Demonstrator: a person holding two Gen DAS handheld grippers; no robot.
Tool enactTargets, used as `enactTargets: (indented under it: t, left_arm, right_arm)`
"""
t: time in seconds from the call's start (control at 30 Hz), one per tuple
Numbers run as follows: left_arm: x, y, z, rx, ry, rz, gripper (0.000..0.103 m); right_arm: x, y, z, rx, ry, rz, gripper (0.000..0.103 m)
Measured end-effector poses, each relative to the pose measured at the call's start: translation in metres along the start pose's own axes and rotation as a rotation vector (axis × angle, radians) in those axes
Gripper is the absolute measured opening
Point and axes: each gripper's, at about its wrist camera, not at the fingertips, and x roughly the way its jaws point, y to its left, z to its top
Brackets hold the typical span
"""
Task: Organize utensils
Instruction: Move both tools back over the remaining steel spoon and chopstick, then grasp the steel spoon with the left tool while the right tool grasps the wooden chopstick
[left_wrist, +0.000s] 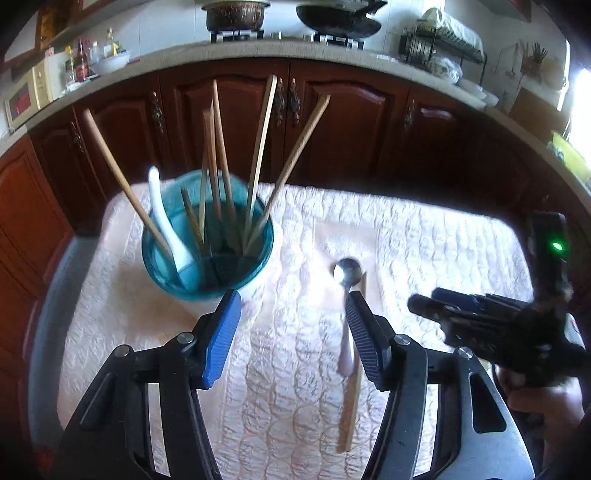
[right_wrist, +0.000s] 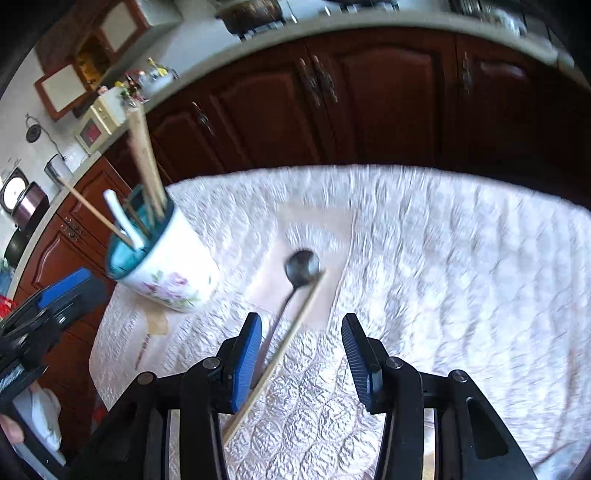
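A quilted pale cloth (left_wrist: 295, 369) covers the surface, and on it, toward the far left, stands a cup (right_wrist: 173, 273) with a teal inside and a flowered white outside. Several wooden chopsticks (left_wrist: 258, 166) lean out of the cup at all angles, and a white ceramic spoon (left_wrist: 166, 225) rests against its rim among them. To the right of the cup, well apart from it, a metal spoon (left_wrist: 347, 273) lies flat on the cloth with its bowl pointing away, and a single chopstick (left_wrist: 351, 406) lies right alongside its handle, touching or nearly so. The left tongs (left_wrist: 291, 306) hang low over the cloth with their pads spread wide, nothing between them; the spoon's handle passes just beside the right-hand pad. The right tongs (right_wrist: 301, 332) hover above the same spoon and loose chopstick, jaws parted and not pressing on anything, with both handles running beneath the left-hand blue pad. Dark wooden cabinets (left_wrist: 332, 129) stand behind.
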Motion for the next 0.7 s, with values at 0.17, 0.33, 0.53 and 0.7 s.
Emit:
enactTargets:
  t: [0.17, 0.33, 0.53, 0.7]
  left_arm:
    - [0.016, 0.006, -0.009, -0.013, 0.045, 0.002, 0.059]
    - [0.032, 0.004, -0.014, 0.003, 0.079, 0.0, 0.059]
    - [0.057, -0.012, -0.009, 0.021, 0.101, -0.034, 0.059]
    - [0.079, -0.029, -0.004, 0.029, 0.112, -0.07, 0.059]
  right_arm:
    - [0.051, -0.009, 0.004, 0.076, 0.086, 0.04, 0.036]
    - [0.092, -0.013, 0.015, 0.115, 0.14, 0.029, 0.025]
    - [0.093, -0.019, 0.019, 0.069, 0.147, -0.007, 0.005]
    - [0.07, -0.058, 0.011, 0.09, 0.157, -0.049, 0.005]
